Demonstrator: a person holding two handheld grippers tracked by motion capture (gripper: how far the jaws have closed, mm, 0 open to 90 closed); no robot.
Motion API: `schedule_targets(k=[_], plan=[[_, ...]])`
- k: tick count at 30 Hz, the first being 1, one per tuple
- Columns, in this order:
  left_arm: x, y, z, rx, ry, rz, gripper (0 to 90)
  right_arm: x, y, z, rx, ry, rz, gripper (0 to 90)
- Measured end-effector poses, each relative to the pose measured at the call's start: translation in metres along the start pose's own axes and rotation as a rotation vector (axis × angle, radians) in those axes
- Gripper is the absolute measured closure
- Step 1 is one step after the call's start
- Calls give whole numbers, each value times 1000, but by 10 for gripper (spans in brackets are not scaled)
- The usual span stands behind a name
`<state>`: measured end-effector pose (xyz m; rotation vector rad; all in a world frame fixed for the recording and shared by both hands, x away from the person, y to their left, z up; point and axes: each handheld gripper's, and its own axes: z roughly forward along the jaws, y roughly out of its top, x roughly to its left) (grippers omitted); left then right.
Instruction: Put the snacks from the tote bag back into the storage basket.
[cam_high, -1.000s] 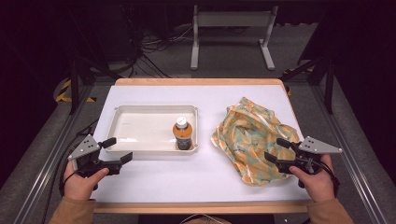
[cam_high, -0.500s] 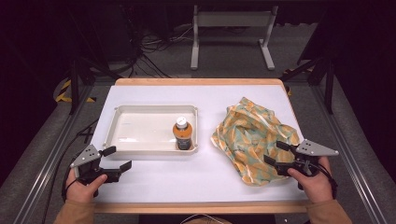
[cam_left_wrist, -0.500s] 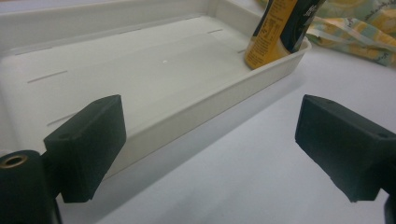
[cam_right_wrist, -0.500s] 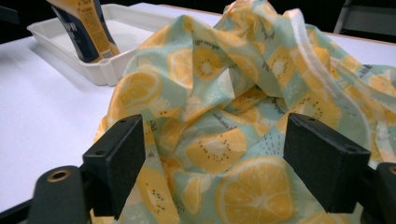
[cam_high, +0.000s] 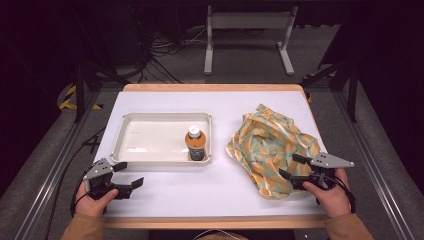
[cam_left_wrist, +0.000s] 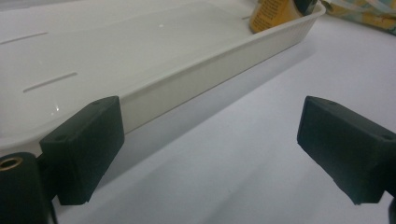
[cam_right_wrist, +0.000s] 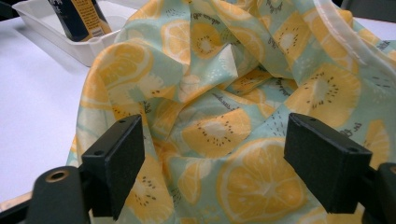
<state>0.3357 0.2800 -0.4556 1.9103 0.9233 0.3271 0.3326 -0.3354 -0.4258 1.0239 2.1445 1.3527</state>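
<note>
High view: right gripper (cam_high: 291, 166) over the fruit-print cloth (cam_high: 270, 142), left gripper (cam_high: 128, 173) beside the tray (cam_high: 150, 155), both jaws wide.

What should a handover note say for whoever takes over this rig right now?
Left gripper: open, holding nothing, low over the table just in front of the tray.
Right gripper: open, at the near edge of the cloth, not gripping it.
Bottle: upright in the tray's near right corner.
Cloth: crumpled on the table, right of the tray.
Done: nothing visible.
Left: probably grasp the cloth; nothing is held yet.
</note>
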Motion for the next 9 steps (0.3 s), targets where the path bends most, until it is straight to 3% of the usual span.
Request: schedule_targets(k=[9], plan=[[-1,0,0,-3,10,0,81,0,0,0,-6,-7,-4,205]])
